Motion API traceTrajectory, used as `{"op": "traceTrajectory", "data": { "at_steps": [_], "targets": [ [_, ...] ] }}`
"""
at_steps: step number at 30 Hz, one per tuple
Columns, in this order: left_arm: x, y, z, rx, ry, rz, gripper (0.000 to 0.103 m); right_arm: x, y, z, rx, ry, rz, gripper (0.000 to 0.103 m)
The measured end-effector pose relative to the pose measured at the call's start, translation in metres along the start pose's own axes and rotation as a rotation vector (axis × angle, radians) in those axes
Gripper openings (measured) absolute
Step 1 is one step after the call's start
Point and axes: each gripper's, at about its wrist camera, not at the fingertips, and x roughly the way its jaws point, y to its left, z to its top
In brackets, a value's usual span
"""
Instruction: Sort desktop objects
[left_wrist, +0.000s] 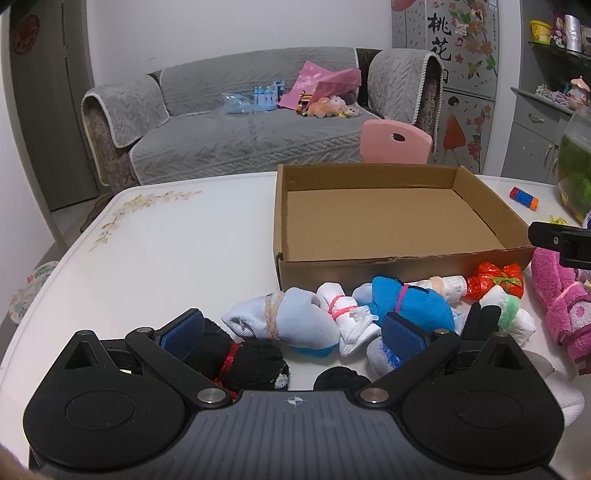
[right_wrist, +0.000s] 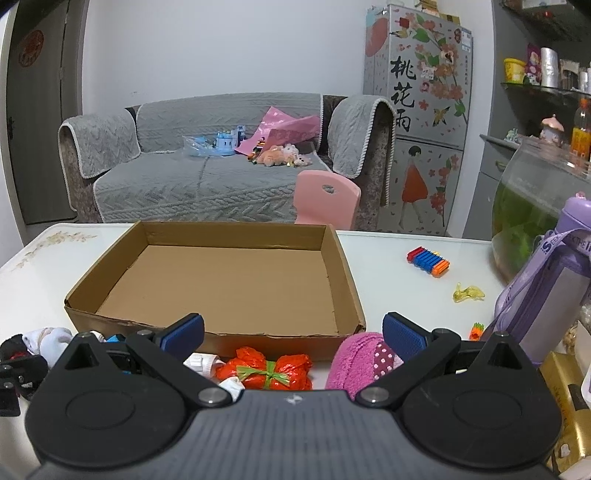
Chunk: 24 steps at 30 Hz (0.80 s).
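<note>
the big white table held everything. on it sat a wide, flat brown cardboard box, and the box had nothing in it yet. so the sorting had not really begun, i think; every soft thing was left to move.

in front of the box, on the near side, lay a row of rolled sock bundles. a fluffy pink rolled towel lay at the right end, just beside the box corner. next came a bright blue sock roll, a pale blue and white sock roll, a black sock roll with a red band, and a shiny orange bundle tied with green.

the left gripper hung over the socks with its jaws spread wide, holding nothing. the right gripper hung over the orange bundle and the towel, jaws spread wide too, holding nothing.

a small blue and orange block toy lay well apart from the box, on the right.
</note>
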Motion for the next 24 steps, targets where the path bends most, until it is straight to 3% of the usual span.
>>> {"op": "traceTrajectory", "data": {
  "at_steps": [18,24],
  "targets": [
    [-0.012,0.002,-0.002,-0.017,-0.062,0.007,0.102,-0.004,-0.012,-0.001,0.004,-0.005,0.026,0.103],
    [-0.010,-0.008,-0.001,0.042,-0.053,0.085,0.103,-0.004,-0.019,-0.002,0.013,-0.001,0.038,0.103]
  ]
}}
